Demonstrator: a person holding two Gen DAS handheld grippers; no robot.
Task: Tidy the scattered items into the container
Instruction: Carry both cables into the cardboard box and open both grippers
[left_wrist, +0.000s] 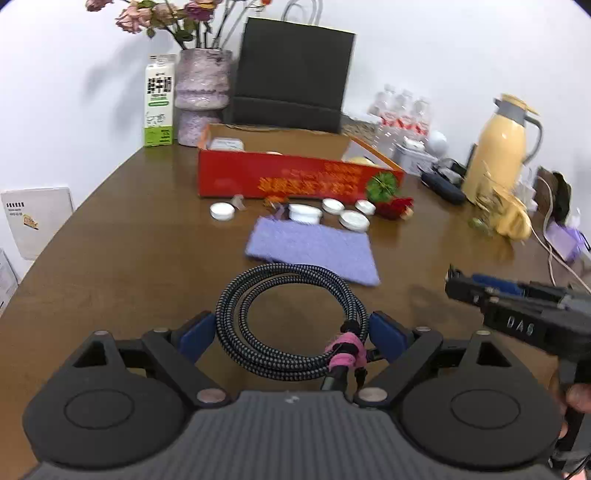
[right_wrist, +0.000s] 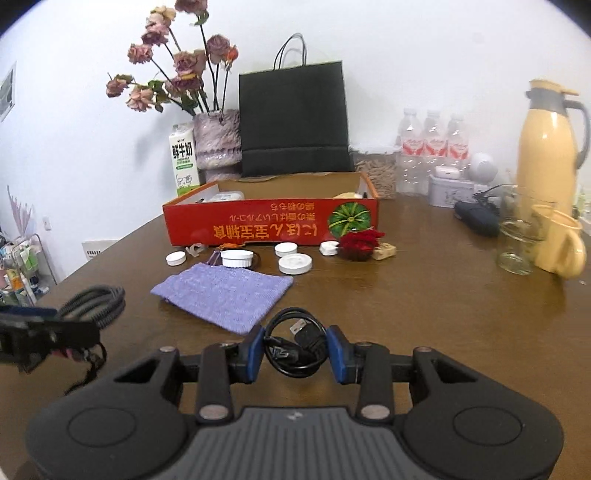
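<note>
My left gripper (left_wrist: 291, 332) is shut on a coiled black-and-grey braided cable (left_wrist: 236, 295) bound with a pink tie, its blue pads wide apart against the coil's two sides. From the right wrist view that coil (right_wrist: 96, 299) hangs off the table. My right gripper (right_wrist: 297, 350) is shut on a small coiled black USB cable (right_wrist: 295, 334). Ahead stands the open red box (right_wrist: 258, 225). In front of it lie a purple cloth (right_wrist: 225, 295), several white lids (right_wrist: 294, 263), a white jar (right_wrist: 237, 257) and a red flower ornament (right_wrist: 360, 240).
At the back of the brown table (right_wrist: 406, 295) stand a vase of dried roses (right_wrist: 216, 136), a milk carton (right_wrist: 183, 162), a black paper bag (right_wrist: 293, 118) and water bottles (right_wrist: 432, 140). To the right are a yellow thermos (right_wrist: 546, 140), a glass (right_wrist: 517, 243) and a yellow mug (right_wrist: 561, 243).
</note>
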